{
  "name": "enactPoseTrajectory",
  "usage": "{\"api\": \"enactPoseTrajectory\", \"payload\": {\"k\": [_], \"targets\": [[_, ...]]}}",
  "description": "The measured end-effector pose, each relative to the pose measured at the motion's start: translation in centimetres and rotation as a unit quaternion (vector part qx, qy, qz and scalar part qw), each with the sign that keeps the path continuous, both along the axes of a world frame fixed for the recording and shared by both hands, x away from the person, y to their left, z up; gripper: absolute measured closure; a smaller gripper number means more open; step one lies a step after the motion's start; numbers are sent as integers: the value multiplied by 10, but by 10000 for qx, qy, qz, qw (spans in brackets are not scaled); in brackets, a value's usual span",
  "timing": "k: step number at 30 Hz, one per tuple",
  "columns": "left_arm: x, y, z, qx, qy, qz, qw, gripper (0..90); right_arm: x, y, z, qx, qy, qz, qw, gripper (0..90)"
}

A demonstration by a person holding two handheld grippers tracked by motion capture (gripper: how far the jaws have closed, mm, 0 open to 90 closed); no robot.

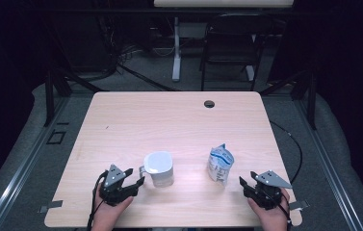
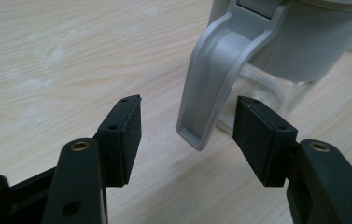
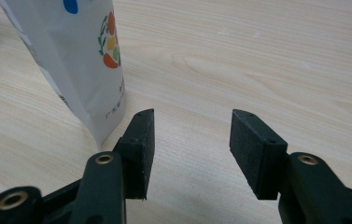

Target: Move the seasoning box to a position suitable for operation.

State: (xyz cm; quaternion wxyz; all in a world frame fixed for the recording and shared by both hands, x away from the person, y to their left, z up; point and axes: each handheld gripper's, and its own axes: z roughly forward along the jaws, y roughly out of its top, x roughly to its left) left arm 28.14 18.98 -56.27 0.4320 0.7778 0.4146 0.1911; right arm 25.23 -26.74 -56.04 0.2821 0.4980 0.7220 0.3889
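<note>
White lidded jug (image 1: pixel 160 168) upright on pale wood desk (image 1: pixel 169 120), its handle (image 2: pixel 211 88) between the spread, untouching jaws of the left claw (image 1: pixel 134 176), white printed pouch (image 1: pixel 219 164) standing just beside the right claw (image 1: pixel 246 181), jaws apart and empty

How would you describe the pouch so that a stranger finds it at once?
On the wooden table, look at the near edge, right of the jug. The pouch stands upright there. It alone is a white printed bag with blue marks.
</note>
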Motion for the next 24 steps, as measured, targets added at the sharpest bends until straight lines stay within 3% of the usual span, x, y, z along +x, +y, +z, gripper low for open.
{"api": "enactPoseTrajectory", "payload": {"k": [7, 16, 24], "targets": [[7, -10, 0, 54, 79, 26, 10000, 471, -1, 0, 0, 0, -39, 31, 10000, 500], [14, -11, 3, -140, 82, 104, 9998, 529, -2, -2, 0, 0, 21, -2, 10000, 488], [14, -13, 5, -33, 38, 8, 10000, 622, -2, 0, -2, 23, 47, 16, 10000, 483]]}}
